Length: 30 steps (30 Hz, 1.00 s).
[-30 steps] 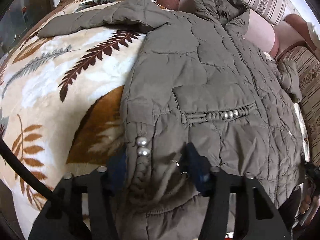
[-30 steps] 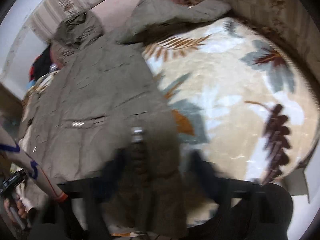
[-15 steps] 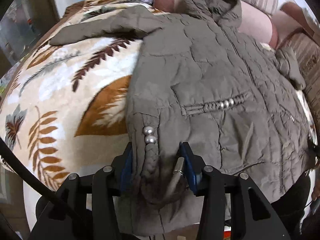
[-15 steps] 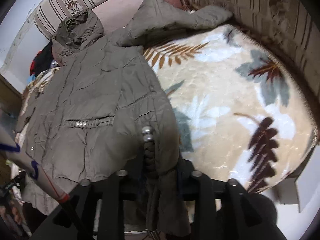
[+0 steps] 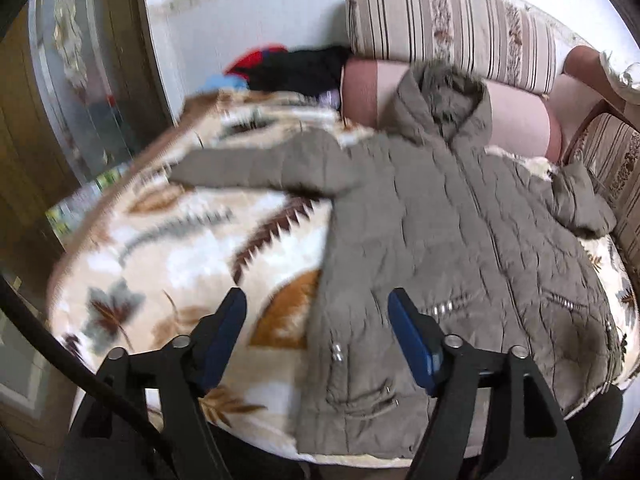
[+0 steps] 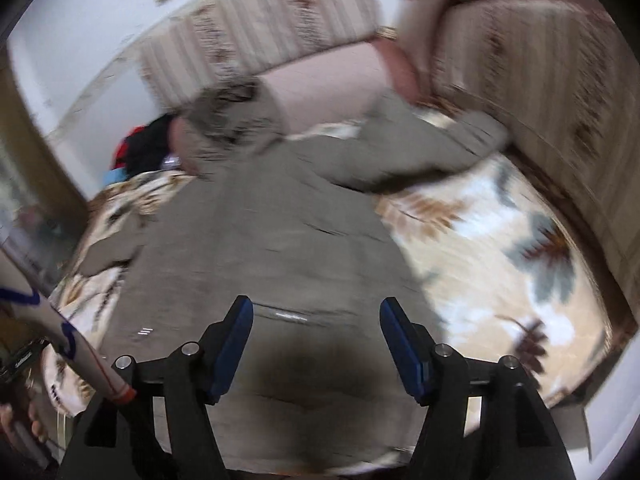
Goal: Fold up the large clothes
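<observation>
An olive quilted jacket (image 5: 452,240) with a fur-trimmed hood lies flat and face up on a leaf-patterned blanket (image 5: 168,248), both sleeves spread outward. My left gripper (image 5: 316,304) hangs above the jacket's lower left hem, its jaws opening, with nothing between the blue pads. In the blurred right wrist view the jacket (image 6: 272,248) fills the middle. My right gripper (image 6: 316,312) is raised over the hem there, jaws opening and holding nothing. The left sleeve (image 5: 256,168) points left; the right sleeve (image 6: 420,148) reaches toward the sofa back.
Striped sofa cushions (image 5: 448,24) and a pink bolster (image 5: 520,120) line the far side. A pile of red, black and blue clothes (image 5: 288,68) sits at the back left. A wooden glass door (image 5: 80,100) stands left. A sleeve and hand (image 6: 48,340) show at lower left.
Both grippers let go of the jacket's lower hem and opened. Both rose and drew back, so the whole jacket and the sofa behind it come into view.
</observation>
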Motion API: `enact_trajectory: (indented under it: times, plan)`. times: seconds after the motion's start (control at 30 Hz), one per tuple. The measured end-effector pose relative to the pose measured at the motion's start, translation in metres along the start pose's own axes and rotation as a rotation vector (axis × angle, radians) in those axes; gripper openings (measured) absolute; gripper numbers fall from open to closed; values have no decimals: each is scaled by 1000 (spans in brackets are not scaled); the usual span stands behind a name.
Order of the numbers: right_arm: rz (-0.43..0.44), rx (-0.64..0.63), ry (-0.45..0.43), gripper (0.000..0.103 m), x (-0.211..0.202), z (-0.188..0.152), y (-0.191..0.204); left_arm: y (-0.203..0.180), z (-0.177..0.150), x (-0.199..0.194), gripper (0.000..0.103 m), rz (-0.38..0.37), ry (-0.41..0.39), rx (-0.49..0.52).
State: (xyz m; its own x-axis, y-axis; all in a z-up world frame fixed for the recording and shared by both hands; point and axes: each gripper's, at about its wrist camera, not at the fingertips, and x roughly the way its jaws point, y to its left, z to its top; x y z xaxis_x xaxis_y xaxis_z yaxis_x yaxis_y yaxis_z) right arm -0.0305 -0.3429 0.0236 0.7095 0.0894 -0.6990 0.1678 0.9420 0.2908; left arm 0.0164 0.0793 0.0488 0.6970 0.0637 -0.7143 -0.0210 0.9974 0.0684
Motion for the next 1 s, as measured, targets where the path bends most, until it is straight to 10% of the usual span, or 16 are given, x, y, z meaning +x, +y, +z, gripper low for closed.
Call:
enact_trajectory:
  times: [0.5, 1.0]
  plan:
    - [82, -324, -101, 81, -4, 67, 180, 32, 42, -34, 81, 61, -132, -43]
    - [-41, -371, 28, 81, 73, 35, 191, 74, 40, 9, 81, 94, -57, -136]
